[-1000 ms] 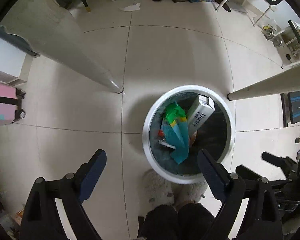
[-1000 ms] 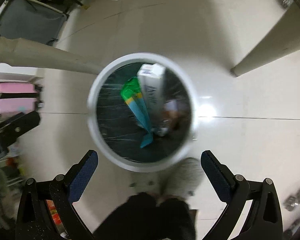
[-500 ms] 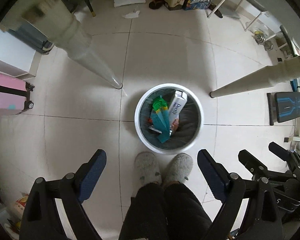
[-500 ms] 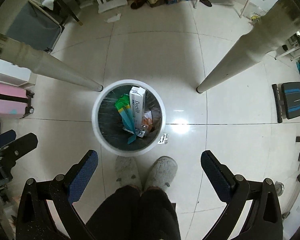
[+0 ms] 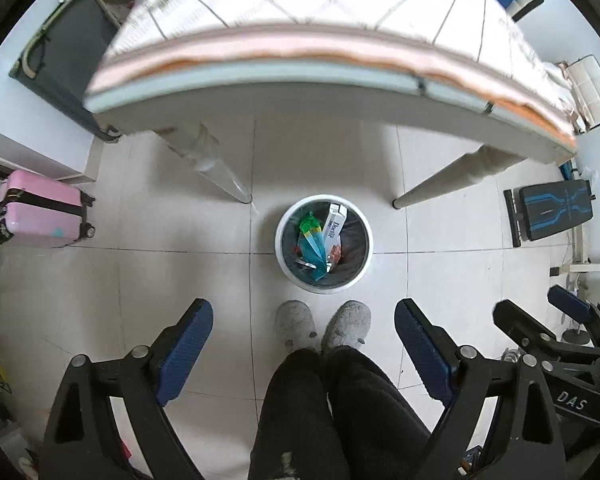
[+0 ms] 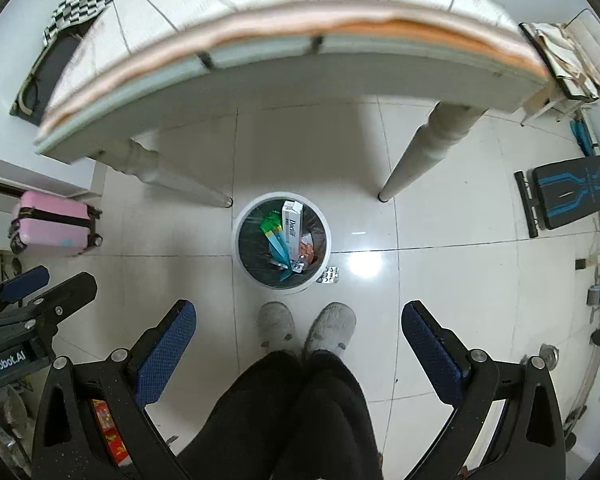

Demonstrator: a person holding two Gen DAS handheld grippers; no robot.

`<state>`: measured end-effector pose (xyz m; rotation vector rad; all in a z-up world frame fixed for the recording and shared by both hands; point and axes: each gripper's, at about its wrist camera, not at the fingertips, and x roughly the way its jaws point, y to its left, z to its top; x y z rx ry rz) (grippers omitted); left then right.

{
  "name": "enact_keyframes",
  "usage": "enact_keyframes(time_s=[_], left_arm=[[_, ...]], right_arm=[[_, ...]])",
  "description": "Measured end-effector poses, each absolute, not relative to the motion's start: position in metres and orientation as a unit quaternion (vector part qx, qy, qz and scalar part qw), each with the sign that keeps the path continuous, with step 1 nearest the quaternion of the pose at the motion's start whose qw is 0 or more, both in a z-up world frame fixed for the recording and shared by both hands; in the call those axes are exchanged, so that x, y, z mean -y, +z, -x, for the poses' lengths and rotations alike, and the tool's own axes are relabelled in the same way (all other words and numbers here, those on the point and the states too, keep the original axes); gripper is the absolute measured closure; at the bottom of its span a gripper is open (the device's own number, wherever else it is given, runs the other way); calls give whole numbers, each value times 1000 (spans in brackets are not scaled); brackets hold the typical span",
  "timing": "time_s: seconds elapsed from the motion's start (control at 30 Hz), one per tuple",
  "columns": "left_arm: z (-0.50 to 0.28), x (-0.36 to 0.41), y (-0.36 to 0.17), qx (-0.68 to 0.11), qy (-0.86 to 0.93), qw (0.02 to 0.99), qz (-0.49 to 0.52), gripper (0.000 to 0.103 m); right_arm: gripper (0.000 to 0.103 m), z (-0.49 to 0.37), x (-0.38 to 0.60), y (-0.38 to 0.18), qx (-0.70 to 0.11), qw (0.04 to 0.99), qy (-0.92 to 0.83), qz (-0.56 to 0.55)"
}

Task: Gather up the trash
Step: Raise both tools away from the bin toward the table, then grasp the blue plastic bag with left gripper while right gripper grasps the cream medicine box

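Observation:
A round white bin (image 5: 283,258) (image 6: 241,256) with a dark liner stands on the tiled floor, far below both grippers. Inside lie a white carton (image 5: 333,226) (image 6: 292,226), a green and teal wrapper (image 5: 312,240) (image 6: 276,236) and small scraps. A silver blister pack (image 6: 329,275) lies on the floor against the bin's right side. My left gripper (image 5: 303,318) points straight down, open, with nothing between its blue pads. My right gripper (image 6: 299,320) is likewise open and empty. Each gripper shows at the edge of the other's view.
A table with a checked cloth (image 5: 300,8) (image 6: 284,4) fills the top; its legs (image 5: 216,172) (image 6: 416,160) flank the bin. The person's grey slippers (image 5: 322,326) and dark trouser legs stand just before the bin. A pink suitcase (image 5: 40,210) is left, a black-blue bench (image 5: 554,210) right.
Both grippers have risen high above the bin, which now looks much smaller. The tabletop has come into view from above, and the person's slippers and legs appeared.

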<state>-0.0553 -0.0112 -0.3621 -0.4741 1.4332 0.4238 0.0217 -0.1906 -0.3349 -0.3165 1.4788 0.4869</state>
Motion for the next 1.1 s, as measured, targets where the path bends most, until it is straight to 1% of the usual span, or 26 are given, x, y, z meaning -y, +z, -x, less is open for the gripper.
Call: enact_keyframes(time_s=[0.1, 0.3, 0.5, 0.53, 0.57, 0.63, 0.77, 0.83, 0.9, 1.0, 1.1], left_arm=[[58, 5, -335, -636, 201, 714, 212, 10], [45, -11, -282, -603, 223, 744, 183, 10], [-3, -47, -236, -556, 263, 775, 146, 10], [-10, -55, -230, -550, 270, 777, 146, 9], [-20, -62, -227, -546, 275, 777, 148, 1], [-45, -77, -224, -541, 284, 776, 159, 0], [-97, -100, -227, -533, 322, 765, 166, 0], [-130, -113, -238, -537, 343, 752, 171, 0], [-163, -126, -250, -549, 361, 733, 178, 0], [-216, -151, -277, -564, 380, 703, 206, 0], [-261, -174, -301, -572, 400, 685, 208, 0]], right_arm=[[0, -16, 190, -296, -660, 706, 218, 134], [0, -18, 176, -239, -651, 717, 234, 87], [0, -65, 140, -201, -633, 730, 253, 47], [0, -77, 133, -196, -629, 733, 254, 47], [0, -94, 126, -189, -623, 738, 255, 47], [0, -121, 117, -187, -619, 742, 254, 50], [0, -208, 92, -192, -620, 734, 263, 88], [0, -251, 75, -203, -616, 730, 270, 122], [0, -312, 45, -218, -612, 721, 281, 164], [0, -395, 1, -244, -610, 710, 286, 204], [0, -461, -44, -272, -604, 702, 291, 241]])
